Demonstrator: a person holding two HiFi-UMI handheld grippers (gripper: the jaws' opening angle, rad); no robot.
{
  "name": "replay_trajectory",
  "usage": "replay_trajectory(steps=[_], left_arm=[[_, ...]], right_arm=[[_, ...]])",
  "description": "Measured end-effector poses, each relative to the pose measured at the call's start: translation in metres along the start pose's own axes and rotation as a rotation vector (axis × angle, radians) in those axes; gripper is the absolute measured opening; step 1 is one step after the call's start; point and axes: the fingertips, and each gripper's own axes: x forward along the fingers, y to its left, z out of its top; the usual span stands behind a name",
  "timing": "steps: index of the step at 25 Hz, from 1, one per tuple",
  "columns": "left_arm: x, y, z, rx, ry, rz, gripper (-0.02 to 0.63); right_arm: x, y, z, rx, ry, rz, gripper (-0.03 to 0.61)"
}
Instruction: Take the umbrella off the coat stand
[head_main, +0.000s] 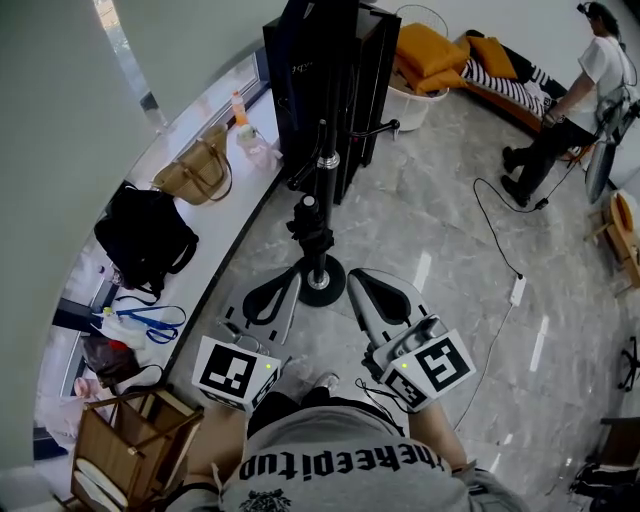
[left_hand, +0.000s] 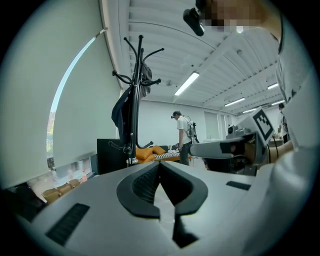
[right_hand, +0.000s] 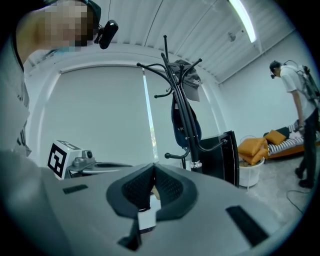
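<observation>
Facing the coat stand (head_main: 322, 285), we hold both grippers level and side by side, their tips near its round black base on the grey marble floor (head_main: 450, 250). The left gripper (head_main: 293, 273) has its jaws pressed together with nothing between them, and its own view shows the ribbed black pads meeting at the tip. The right gripper (head_main: 356, 277) is closed and empty as well, its pads touching at the front in the right gripper view. The umbrella (right_hand: 183, 125), dark blue and folded, hangs high on the stand, close against the pole and below the upper hooks, well apart from both grippers. In the left gripper view we see it on the left side of the pole. A dark cap (right_hand: 191, 78) sits on a hook just above it. Behind the stand rises a tall black cabinet (head_main: 350, 90), and beyond that a white basket (head_main: 412, 108) holds orange cushions (head_main: 428, 50). To our left a pale ledge (head_main: 215, 235) carries a tan handbag (head_main: 195, 172) and a black bag (head_main: 145, 238), with a wooden stool (head_main: 130, 445) near our left elbow. Across the room another person (head_main: 585, 95) bends toward a sofa.
</observation>
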Motion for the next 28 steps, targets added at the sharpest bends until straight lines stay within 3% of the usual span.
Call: replay_trajectory(steps=[14, 28], left_arm=[[-0.005, -0.002, -0.004, 0.009, 0.023, 0.045, 0.015], [0.012, 0.013, -0.004, 0.011, 0.021, -0.027, 0.015]], right_arm=[[0.000, -0.004, -0.007, 0.035, -0.006, 0.021, 0.012], [0.017, -0.013, -0.007, 0.030, 0.001, -0.057, 0.012]])
